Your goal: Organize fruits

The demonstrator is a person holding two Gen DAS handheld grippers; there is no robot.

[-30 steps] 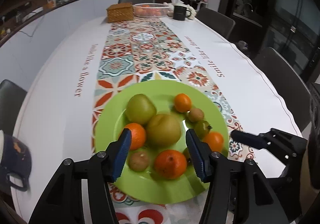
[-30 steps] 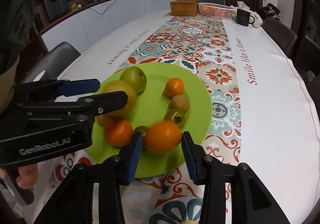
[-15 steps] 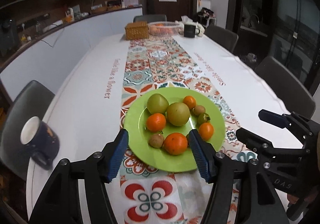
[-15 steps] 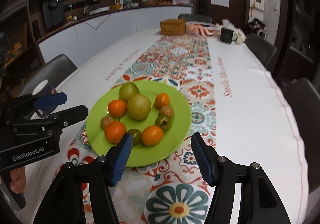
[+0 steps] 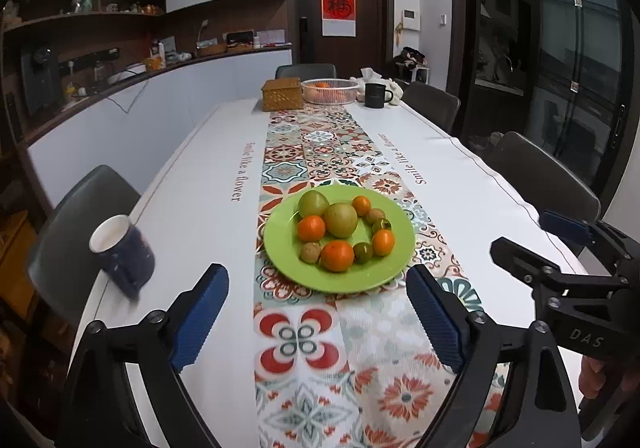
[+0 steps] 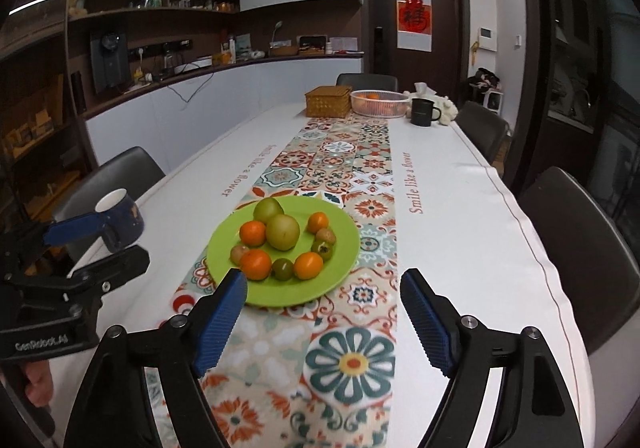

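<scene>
A green plate [image 5: 286, 244] [image 6: 344, 244] rests on the patterned table runner and holds several fruits: two green pears [image 5: 341, 219] [image 6: 282, 232], oranges [image 5: 337, 255] [image 6: 255, 263] and small brown and dark green fruits. My left gripper [image 5: 318, 286] hangs short of the plate's near rim, its jaws opening with nothing between them. My right gripper [image 6: 322, 290] is likewise back from the plate, jaws opening and empty. Each gripper shows at the edge of the other's view.
A dark blue mug [image 5: 122, 248] [image 6: 120, 214] stands left of the plate near the table edge. At the far end are a wicker box [image 5: 282, 93], a white basket [image 5: 329, 90] with oranges and a black mug [image 5: 375, 94]. Dark chairs [image 6: 576, 244] line both sides.
Both grippers have drawn back and up from the plate and spread their jaws wide. The orange that lay between the right jaws now sits on the plate.
</scene>
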